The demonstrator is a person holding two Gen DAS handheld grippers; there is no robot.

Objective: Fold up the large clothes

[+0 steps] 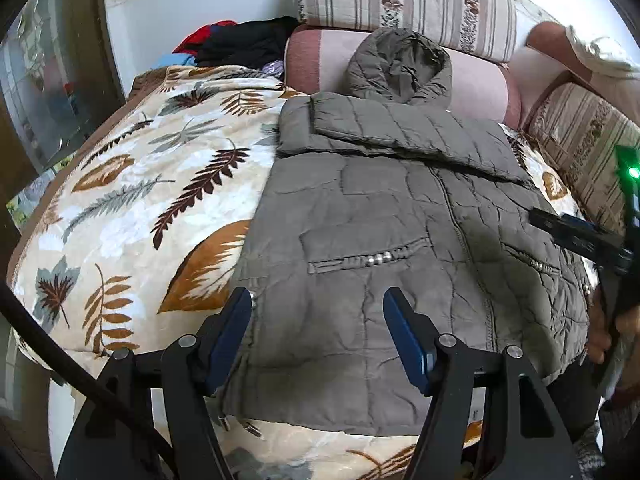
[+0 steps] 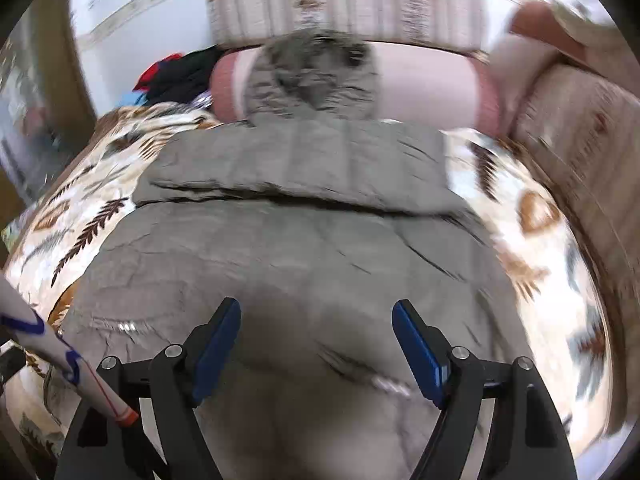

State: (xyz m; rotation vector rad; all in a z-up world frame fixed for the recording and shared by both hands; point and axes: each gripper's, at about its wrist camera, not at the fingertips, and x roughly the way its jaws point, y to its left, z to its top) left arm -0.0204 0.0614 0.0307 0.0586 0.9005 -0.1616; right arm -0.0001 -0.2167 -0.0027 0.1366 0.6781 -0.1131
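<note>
Left wrist view: an olive-grey quilted hooded jacket (image 1: 400, 216) lies front-up on a leaf-patterned blanket (image 1: 132, 200), its sleeves folded across the chest and its hood (image 1: 400, 64) resting against a pink bolster (image 1: 476, 84). Striped cushions (image 1: 404, 0) stand behind the bolster, and a heap of red and black clothes (image 1: 240, 44) sits at the far left corner of the blanket. The left gripper (image 1: 318, 300) hangs over the jacket's lower left part with its 2 blue-padded jaws apart and nothing between them; the left pad is above the jacket's side edge. At the right edge, part of the right gripper (image 1: 580, 236) shows with a green light, and a hand (image 1: 604, 332) behind it.

Right wrist view: the picture is motion-blurred. The right gripper (image 2: 316, 308) is over the jacket's (image 2: 304, 240) lower middle, jaws wide and empty, not touching the fabric as far as can be seen. The hood (image 2: 316, 72) lies against the bolster (image 2: 432, 84), with the blanket (image 2: 532, 248) on either side. A white sleeve with blue marks (image 2: 60, 352) crosses the lower left corner.
</note>
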